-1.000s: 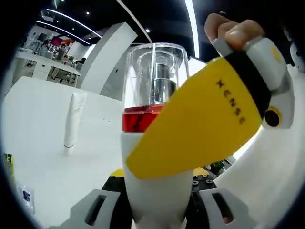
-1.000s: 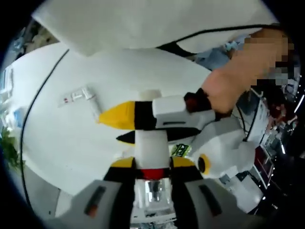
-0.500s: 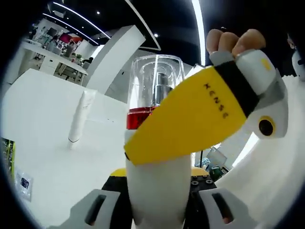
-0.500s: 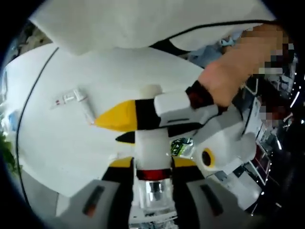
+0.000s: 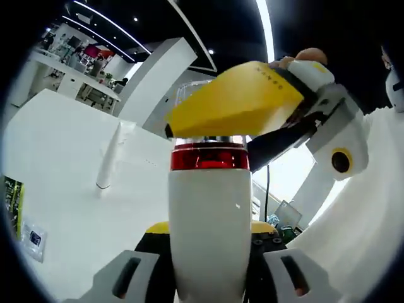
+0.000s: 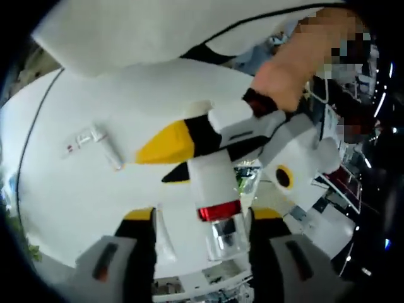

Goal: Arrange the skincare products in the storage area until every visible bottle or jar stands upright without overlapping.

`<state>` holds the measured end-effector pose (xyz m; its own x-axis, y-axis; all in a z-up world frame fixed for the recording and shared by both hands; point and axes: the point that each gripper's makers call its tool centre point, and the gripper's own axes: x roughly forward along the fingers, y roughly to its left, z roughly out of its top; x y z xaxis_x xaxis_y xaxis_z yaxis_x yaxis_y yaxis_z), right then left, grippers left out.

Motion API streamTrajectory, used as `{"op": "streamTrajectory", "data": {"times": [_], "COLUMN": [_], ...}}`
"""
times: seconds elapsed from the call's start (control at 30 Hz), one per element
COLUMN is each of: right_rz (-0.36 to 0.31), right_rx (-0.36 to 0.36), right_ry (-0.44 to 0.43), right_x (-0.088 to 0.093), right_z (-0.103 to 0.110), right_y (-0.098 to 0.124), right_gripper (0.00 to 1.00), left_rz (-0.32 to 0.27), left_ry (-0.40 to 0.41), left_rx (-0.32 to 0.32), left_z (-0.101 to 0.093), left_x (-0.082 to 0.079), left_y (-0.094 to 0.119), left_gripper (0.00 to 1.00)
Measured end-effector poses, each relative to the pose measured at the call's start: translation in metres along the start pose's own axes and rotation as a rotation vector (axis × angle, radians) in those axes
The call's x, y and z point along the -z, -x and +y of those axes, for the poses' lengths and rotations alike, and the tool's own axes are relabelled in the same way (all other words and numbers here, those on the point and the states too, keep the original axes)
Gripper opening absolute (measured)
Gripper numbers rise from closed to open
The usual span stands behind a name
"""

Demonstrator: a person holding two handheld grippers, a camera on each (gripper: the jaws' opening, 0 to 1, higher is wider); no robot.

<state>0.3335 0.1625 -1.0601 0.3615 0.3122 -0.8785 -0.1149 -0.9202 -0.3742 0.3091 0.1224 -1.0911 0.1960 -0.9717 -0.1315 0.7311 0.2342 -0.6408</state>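
A white bottle (image 5: 209,214) with a red band and a clear cap is held off the white table (image 5: 57,145). My left gripper (image 5: 209,232) is shut on its white body. In the right gripper view the same bottle (image 6: 214,180) points its clear cap toward the camera, and the left gripper (image 6: 167,161) clamps it from the right. My right gripper (image 6: 199,218) stands open with the cap between its spread jaws, a gap showing on the left side. In the left gripper view the right gripper (image 5: 214,129) straddles the cap, its yellow jaw lying over it.
A white tube (image 5: 108,161) rests on the table at the left. A small white pump bottle (image 6: 101,144) lies flat on the table (image 6: 69,196). Another white tube (image 6: 163,237) lies by my right gripper's left jaw. Green packaging (image 5: 10,199) sits at the table's edge.
My right gripper has opened and let go of the bottle's cap end; its yellow jaw has swung up over the cap. The left gripper keeps its hold on the body.
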Motion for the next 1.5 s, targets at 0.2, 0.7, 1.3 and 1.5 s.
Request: {"op": "streamTrajectory", "data": {"times": [0.2, 0.7, 1.3, 1.5], "right_rz": [0.008, 0.006, -0.352, -0.536], "right_rx": [0.031, 0.048, 0.022, 0.089], "right_ry": [-0.073, -0.488, -1.457, -1.724], "right_x": [0.007, 0.033, 0.042, 0.044], "right_z": [-0.001, 0.012, 0.023, 0.002], "right_y": [0.002, 0.007, 0.005, 0.014], "right_gripper": [0.65, 0.77, 0.96, 0.96], "left_rz": [0.0, -0.026, -0.075, -0.095], "left_ry": [0.017, 0.02, -0.008, -0.008], "left_rx": [-0.007, -0.007, -0.013, -0.002], "left_z": [0.006, 0.009, 0.008, 0.007], "left_x": [0.004, 0.001, -0.014, -0.017], "left_y": [0.004, 0.012, 0.023, 0.024], "left_gripper": [0.37, 0.37, 0.37, 0.37]}}
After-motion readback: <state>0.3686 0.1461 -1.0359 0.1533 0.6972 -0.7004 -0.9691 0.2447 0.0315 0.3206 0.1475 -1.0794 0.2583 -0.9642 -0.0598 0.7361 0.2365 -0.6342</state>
